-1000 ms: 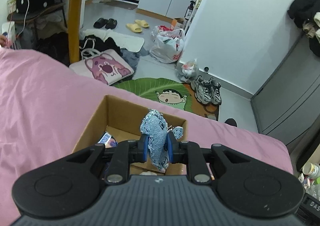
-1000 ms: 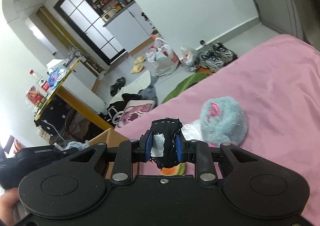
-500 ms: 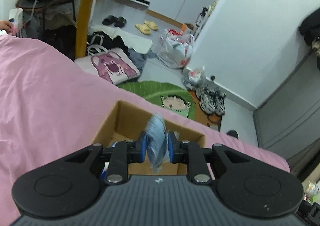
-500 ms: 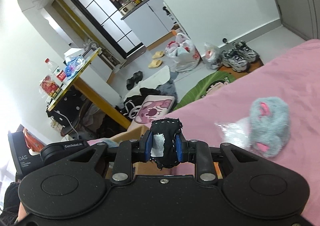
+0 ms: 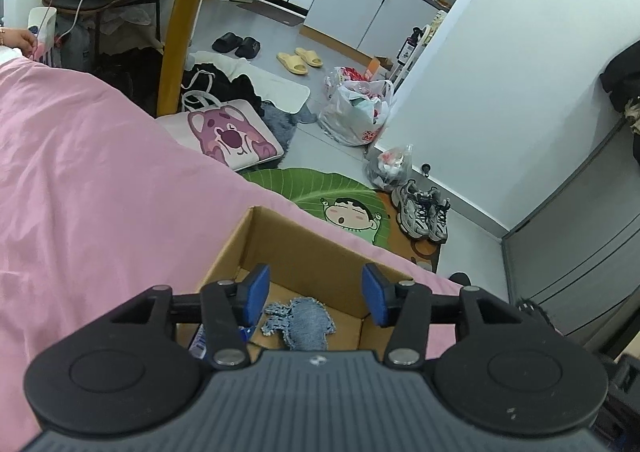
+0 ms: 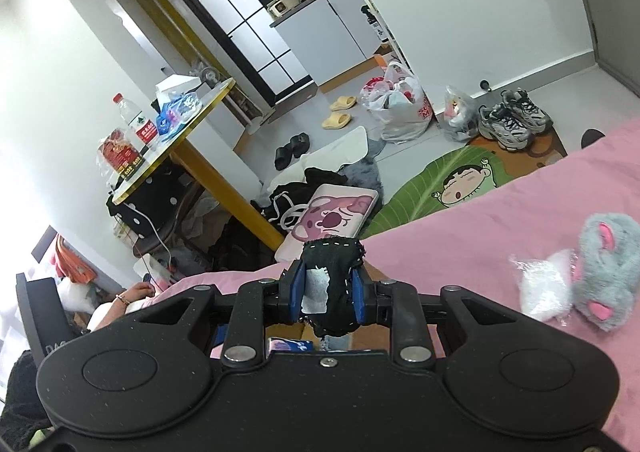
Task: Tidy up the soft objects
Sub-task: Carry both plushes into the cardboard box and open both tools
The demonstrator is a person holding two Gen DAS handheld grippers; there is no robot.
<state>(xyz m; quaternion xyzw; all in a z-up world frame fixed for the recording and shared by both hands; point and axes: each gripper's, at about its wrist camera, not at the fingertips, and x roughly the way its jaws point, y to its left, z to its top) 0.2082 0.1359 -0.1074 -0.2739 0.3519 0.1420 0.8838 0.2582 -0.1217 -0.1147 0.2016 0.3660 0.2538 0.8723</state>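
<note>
Left gripper (image 5: 316,296): being held in the lower centre of the left wrist view, above the box; its blue pads (image 5: 256,294) are being kept spread wide, with nothing between them.
Cardboard box (image 5: 304,252): being shown open-topped at lower centre of the left wrist view, resting on the pink bedding (image 5: 88,188).
Denim piece (image 5: 300,318): being seen lying on the box floor, between and below the spread pads, touching neither.
Blue packet (image 5: 200,338): being partly hidden by the left finger, at the lower left of the box interior.
Right gripper (image 6: 327,288): being held at lower centre of the right wrist view; its pads are being pressed onto a black fabric piece (image 6: 334,284) with white stitching and a white label, which is being pinched upright.
Grey plush (image 6: 604,276): being seen at the right edge of the right wrist view, lying on the bedding, with pink ears.
White fluffy item (image 6: 544,288): being seen just beside the grey plush, on its left, blurred.
A person's hand (image 6: 132,294): being glimpsed at lower left of the right wrist view.
</note>
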